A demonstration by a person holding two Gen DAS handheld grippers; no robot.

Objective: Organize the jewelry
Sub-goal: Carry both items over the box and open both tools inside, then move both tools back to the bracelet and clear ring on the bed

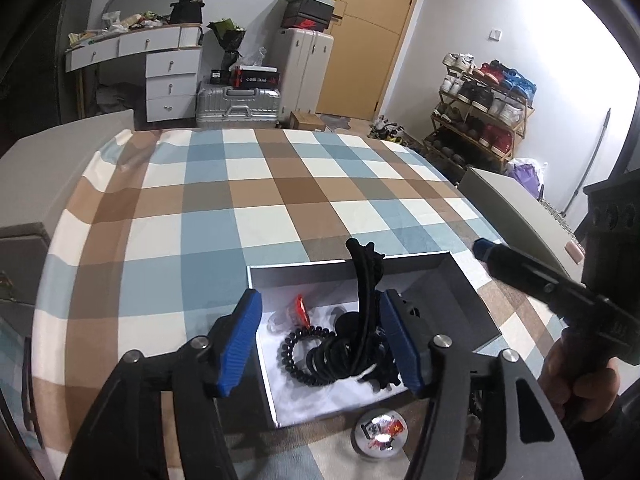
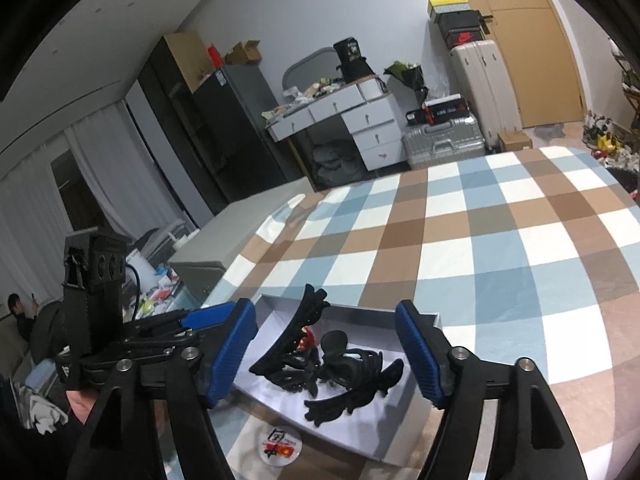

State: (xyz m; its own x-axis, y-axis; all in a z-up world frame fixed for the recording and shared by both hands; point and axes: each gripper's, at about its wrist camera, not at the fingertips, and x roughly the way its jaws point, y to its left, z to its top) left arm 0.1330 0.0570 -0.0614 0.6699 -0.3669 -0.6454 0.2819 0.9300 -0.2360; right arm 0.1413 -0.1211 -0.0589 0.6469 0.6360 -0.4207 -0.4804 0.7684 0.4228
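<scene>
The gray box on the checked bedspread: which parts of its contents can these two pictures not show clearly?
- Left wrist view: red item half hidden behind the black hair claw; kind unclear.
- Right wrist view: coiled hair tie out of sight behind the claws.
- Round badge: print blurred, unreadable in both.

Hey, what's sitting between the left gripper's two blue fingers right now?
In the left wrist view, the open box lies between the left gripper's fingers, holding a black coiled hair tie, a tall black hair claw and something red. Nothing is gripped.
</scene>
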